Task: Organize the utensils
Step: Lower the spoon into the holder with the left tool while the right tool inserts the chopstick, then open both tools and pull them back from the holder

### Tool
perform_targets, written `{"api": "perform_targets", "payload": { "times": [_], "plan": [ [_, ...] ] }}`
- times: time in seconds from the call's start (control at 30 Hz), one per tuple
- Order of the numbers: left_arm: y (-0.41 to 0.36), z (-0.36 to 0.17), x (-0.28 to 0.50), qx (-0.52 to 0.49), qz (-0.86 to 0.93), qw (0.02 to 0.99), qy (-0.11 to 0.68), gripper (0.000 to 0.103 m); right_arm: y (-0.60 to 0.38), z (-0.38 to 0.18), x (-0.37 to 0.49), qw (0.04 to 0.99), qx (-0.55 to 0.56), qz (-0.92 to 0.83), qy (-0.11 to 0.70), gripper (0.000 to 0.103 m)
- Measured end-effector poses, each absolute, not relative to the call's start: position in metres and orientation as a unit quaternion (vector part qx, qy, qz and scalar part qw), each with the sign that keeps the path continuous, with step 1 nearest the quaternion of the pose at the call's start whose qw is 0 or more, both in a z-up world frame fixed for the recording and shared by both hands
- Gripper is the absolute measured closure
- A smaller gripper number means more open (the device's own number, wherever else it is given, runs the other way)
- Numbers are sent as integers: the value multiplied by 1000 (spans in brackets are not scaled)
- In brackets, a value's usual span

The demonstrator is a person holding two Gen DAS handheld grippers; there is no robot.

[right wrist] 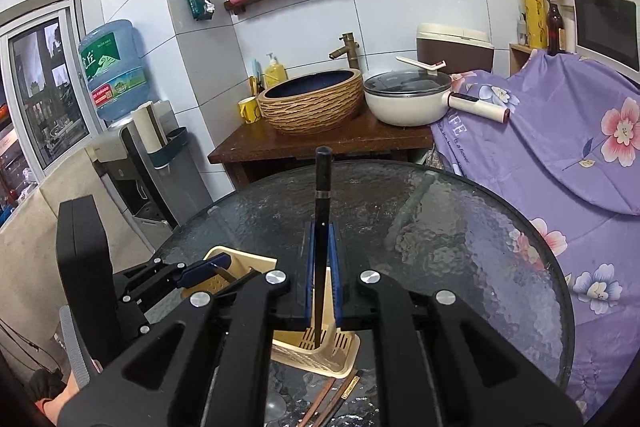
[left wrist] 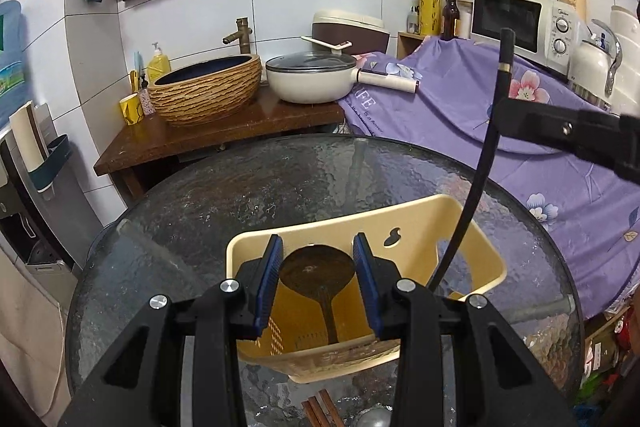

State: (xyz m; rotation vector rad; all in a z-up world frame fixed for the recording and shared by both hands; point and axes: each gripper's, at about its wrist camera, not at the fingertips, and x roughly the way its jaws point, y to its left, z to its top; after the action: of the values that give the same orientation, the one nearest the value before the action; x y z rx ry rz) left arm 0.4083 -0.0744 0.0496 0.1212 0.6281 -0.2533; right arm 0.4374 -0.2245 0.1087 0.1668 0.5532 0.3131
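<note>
A cream plastic utensil holder (left wrist: pixel 472 227) stands on the round glass table (left wrist: pixel 280 187). A dark wooden spoon (left wrist: pixel 318 271) stands in it, bowl up, between the open blue pads of my left gripper (left wrist: pixel 318 263); the pads do not touch it. My right gripper (right wrist: pixel 320 267) is shut on a black chopstick (right wrist: pixel 320 227), held upright with its lower end inside the holder (right wrist: pixel 316 351). The same chopstick (left wrist: pixel 480 163) shows at the right of the left wrist view. Brown chopsticks (right wrist: pixel 328 399) lie on the table in front of the holder.
Behind the table stands a wooden counter (left wrist: pixel 224 131) with a basin (left wrist: pixel 206 89) and a white lidded pan (left wrist: pixel 312 77). A purple floral cloth (left wrist: pixel 520 131) covers things at the right, with a microwave (left wrist: pixel 520 23) and a kettle (left wrist: pixel 592 63) behind.
</note>
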Motion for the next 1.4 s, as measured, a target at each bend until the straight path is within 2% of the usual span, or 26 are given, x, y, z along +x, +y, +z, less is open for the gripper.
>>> {"api": "perform_targets", "payload": {
  "times": [0.03,0.1,0.17,0.23,0.3,0.33,0.43,0.47,0.5,0.6,0.9,1.0,1.03,1.1,1.2,1.27,1.4],
  "plan": [
    [-75,50,409,59,-123,942,307,66,-225,109,438,947,83,153,272,95],
    [-76,51,406,61,-125,943,302,57,-226,107,440,947,81,148,272,95],
    [-78,54,401,67,-122,947,289,31,-225,107,441,947,78,146,275,95],
    [-78,59,394,74,-118,953,270,29,-227,106,439,949,75,139,272,89],
    [-76,64,386,81,-117,955,259,26,-232,108,434,953,82,135,260,56],
    [-72,66,378,80,-110,959,250,22,-236,110,428,956,85,130,250,49],
    [-58,69,359,70,-92,966,233,10,-242,114,413,960,87,128,234,40],
    [-52,69,351,64,-88,967,229,7,-245,113,406,961,87,124,232,29],
    [-46,68,342,58,-87,968,227,6,-247,111,399,961,88,120,232,19],
    [-32,59,320,42,-82,968,235,6,-251,97,379,960,96,106,239,5],
    [-29,-5,277,52,-58,947,312,7,-233,11,353,928,88,105,347,5],
    [-26,-23,270,32,-56,940,336,17,-221,-20,350,915,61,83,391,6],
    [-25,-28,269,29,-50,938,343,20,-220,-32,351,907,61,72,410,9],
    [-25,-35,267,24,-48,934,354,26,-222,-47,355,897,79,58,430,28],
    [-28,-44,262,15,-60,927,369,36,-226,-66,361,883,99,48,457,48],
    [-32,-47,261,22,-64,925,374,39,-224,-76,362,875,103,48,471,55],
    [-34,-51,259,16,-68,923,377,40,-214,-77,362,880,83,34,467,61]
  ]
}}
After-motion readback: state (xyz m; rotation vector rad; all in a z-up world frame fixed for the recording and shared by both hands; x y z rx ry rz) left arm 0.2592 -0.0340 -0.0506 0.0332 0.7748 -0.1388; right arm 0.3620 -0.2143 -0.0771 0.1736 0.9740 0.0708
